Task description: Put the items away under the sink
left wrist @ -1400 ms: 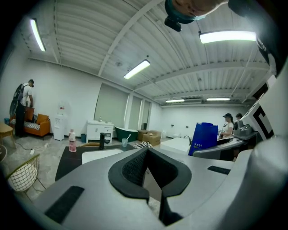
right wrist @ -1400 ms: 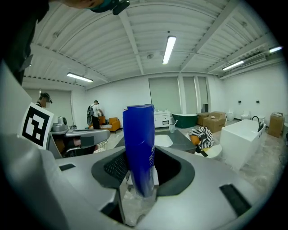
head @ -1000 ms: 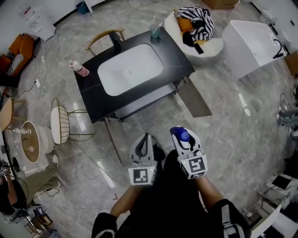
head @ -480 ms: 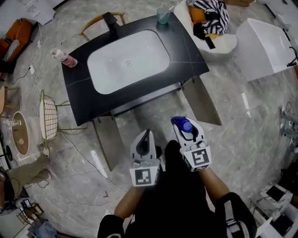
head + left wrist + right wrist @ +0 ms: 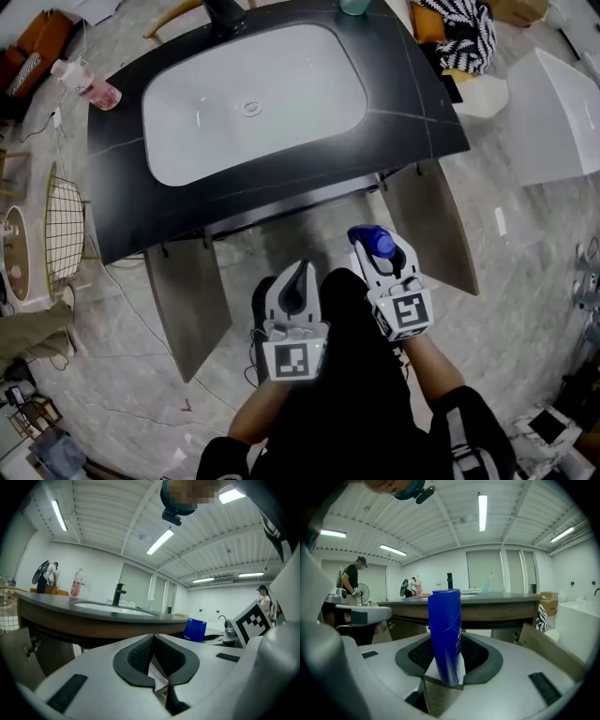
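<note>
My right tongs (image 5: 380,251) grip the blue bottle (image 5: 445,630) upright, just off the tabletop's (image 5: 122,211) near edge. My left tongs (image 5: 153,641) are clenched on nothing. The cabinet doors (image 5: 187,298) stand open, so I'd drop low and feed the bottle between them. The space inside is hidden from me, so clearance is a guess.

There is one black rectangular countertop (image 5: 417,108), one white oval basin (image 5: 281,94), one black faucet (image 5: 225,11), one pink plastic bottle (image 5: 88,85), one translucent teal cup (image 5: 354,6) and one blue plastic bottle (image 5: 372,242). Brown flat cabinet doors number two, left door (image 5: 190,302) and right door (image 5: 433,225). Grey handheld grippers number two: left gripper (image 5: 297,279), right gripper (image 5: 382,259).
</note>
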A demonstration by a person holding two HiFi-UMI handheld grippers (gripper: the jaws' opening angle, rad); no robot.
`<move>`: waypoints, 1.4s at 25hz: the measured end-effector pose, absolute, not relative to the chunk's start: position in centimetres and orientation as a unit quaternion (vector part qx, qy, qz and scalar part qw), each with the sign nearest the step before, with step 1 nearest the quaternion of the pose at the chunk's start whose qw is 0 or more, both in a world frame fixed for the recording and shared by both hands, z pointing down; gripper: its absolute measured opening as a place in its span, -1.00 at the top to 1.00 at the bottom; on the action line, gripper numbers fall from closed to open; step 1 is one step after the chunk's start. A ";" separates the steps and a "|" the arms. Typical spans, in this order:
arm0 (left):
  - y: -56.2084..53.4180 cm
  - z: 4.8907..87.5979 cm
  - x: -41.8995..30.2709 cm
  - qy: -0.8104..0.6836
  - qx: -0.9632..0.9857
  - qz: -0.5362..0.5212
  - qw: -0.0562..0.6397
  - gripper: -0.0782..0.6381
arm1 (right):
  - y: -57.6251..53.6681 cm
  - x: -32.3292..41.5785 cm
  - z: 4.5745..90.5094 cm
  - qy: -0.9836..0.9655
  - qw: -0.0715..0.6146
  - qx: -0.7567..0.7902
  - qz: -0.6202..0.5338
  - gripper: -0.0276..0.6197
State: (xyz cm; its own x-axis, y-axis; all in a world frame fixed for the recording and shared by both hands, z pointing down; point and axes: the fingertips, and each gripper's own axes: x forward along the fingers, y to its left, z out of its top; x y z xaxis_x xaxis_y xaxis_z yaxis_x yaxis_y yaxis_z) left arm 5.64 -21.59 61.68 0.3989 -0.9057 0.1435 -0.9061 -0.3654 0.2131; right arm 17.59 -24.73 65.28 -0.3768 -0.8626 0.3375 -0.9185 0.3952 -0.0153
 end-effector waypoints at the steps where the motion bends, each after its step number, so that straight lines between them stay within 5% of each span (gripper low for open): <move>1: -21.9 63.3 5.7 -0.551 0.825 0.003 0.129 0.73 | -25.1 17.7 67.1 -0.825 0.138 0.539 0.101 0.43; 12: -23.1 75.3 5.6 -0.567 0.819 -0.012 0.088 0.74 | -28.2 17.3 81.1 -0.848 0.114 0.513 0.067 0.43; 35: -20.8 75.6 5.7 -0.568 0.818 -0.029 0.084 0.74 | -37.0 17.9 94.3 -0.839 0.160 0.517 0.053 0.43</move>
